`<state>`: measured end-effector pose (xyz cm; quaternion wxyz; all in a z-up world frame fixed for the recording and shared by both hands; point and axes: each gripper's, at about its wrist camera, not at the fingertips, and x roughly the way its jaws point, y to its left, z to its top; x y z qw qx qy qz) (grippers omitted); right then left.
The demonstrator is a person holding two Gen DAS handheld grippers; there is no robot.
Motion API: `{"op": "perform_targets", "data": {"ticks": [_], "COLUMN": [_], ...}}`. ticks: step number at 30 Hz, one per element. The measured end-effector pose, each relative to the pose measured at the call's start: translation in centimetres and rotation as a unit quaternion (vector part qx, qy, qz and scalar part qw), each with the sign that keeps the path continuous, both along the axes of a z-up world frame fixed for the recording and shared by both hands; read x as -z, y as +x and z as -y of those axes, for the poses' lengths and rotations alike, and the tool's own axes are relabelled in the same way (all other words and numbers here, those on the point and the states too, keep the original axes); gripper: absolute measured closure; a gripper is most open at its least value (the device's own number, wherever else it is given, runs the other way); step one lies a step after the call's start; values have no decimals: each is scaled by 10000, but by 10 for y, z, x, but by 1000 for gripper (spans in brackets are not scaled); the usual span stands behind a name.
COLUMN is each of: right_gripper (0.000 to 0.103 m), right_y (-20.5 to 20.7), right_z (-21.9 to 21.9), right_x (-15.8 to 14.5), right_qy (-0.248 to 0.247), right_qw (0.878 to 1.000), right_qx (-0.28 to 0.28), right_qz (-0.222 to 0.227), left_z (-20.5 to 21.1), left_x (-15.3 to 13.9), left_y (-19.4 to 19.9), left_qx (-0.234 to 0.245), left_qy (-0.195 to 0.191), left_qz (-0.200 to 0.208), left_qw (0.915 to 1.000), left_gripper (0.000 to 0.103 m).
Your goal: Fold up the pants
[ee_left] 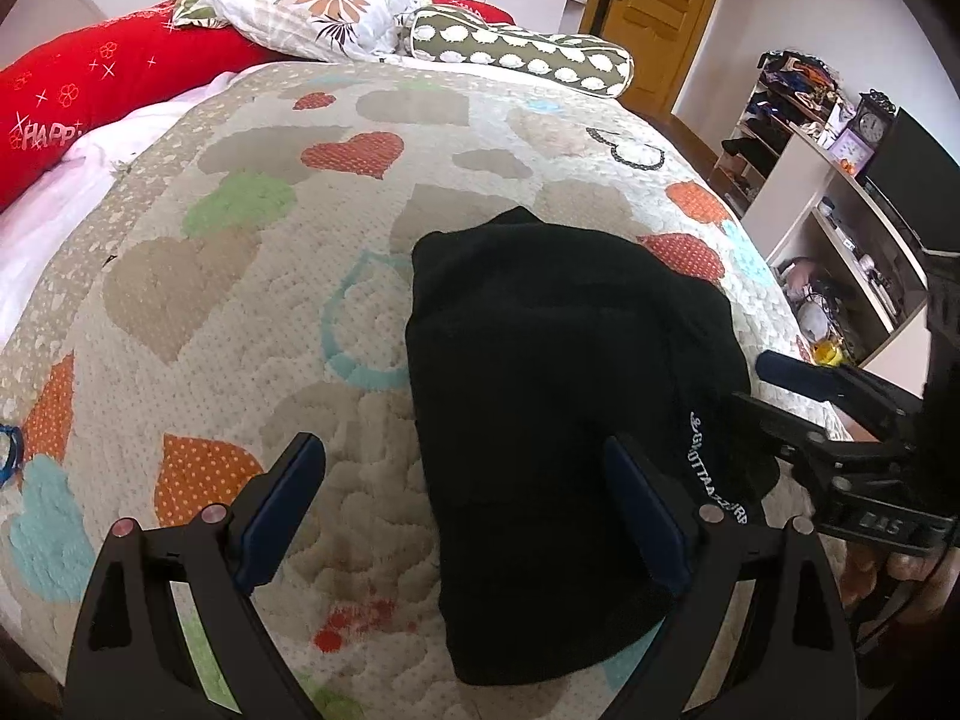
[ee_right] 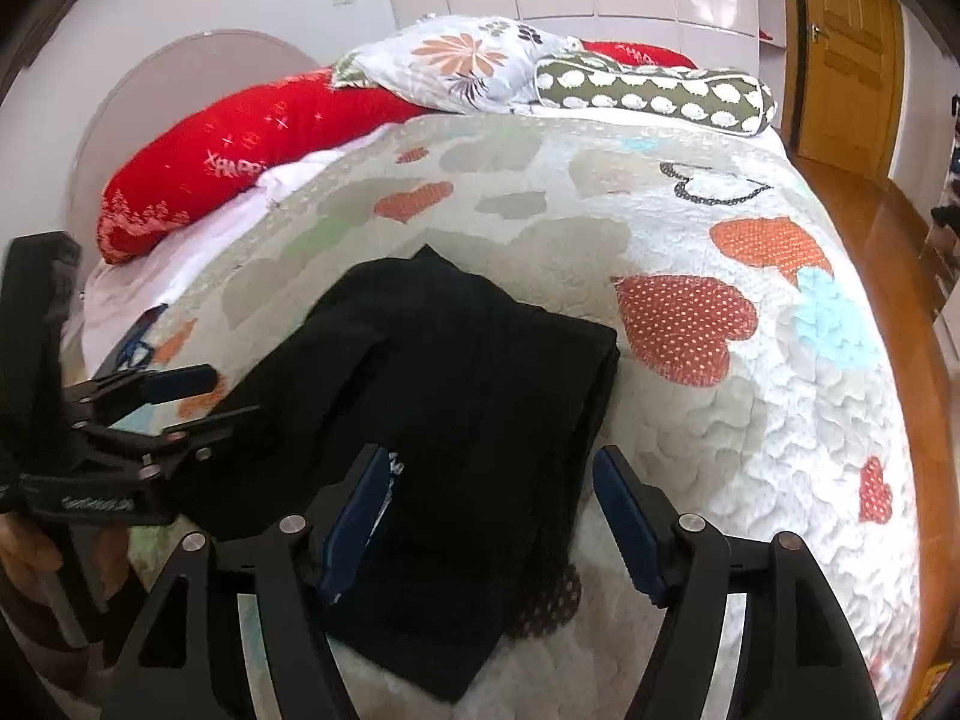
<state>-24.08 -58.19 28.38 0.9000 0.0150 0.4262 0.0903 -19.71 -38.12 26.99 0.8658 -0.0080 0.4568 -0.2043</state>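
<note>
Black pants (ee_left: 558,372); cream quilt (ee_left: 252,312), orange, green, beige hearts; red pillow (ee_right: 240,144); floral white pillow (ee_right: 456,60)

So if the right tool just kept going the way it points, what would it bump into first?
Probably the folded black fabric pants on the heart-patterned quilt. The right tool stands open just above them, though depth is unclear.

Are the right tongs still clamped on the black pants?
No: in the right wrist view the right tongs stand open above the folded black pants, both pads clear of the cloth lying on the quilt.
</note>
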Motion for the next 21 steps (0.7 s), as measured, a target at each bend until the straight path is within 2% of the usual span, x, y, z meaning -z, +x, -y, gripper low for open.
{"op": "perform_targets", "data": {"ticks": [1,2,3,4,5,6,8,19,21], "right_gripper": [35,51,58,59,64,79,90,90,85], "right_y": [4,6,7,8,6,4,-1,-4,-6], "right_z": [0,-1,-2,-3,-4,-5,-1,5,10], "right_x": [3,6,8,10,10,9,6,8,5], "right_qy": [59,117,55,-66,-82,-98,-36,-87,96], "right_qw": [10000,9999,9999,10000,9999,9999,9999,9999,10000], "right_qx": [-24,-58,-32,-38,-80,-105,-143,-68,11], "right_qz": [-44,-71,-78,-48,-10,39,59,-7,16], "left_z": [1,1,1,2,2,2,3,10,6], "left_x": [0,1,1,2,1,2,3,7,6], "left_y": [0,1,2,2,2,2,3,5,5], "left_qx": [2,9,19,30,31,38,41,134,114], "left_qy": [9,15,13,5,9,9,-7,-15,-28], "left_qz": [-5,-22,-33,-36,-35,-38,-64,-132,-119], "left_qw": [10000,10000,10000,10000,10000,10000,10000,9998,9999], "left_gripper": [9,9,9,9,9,9,9,9,9]}}
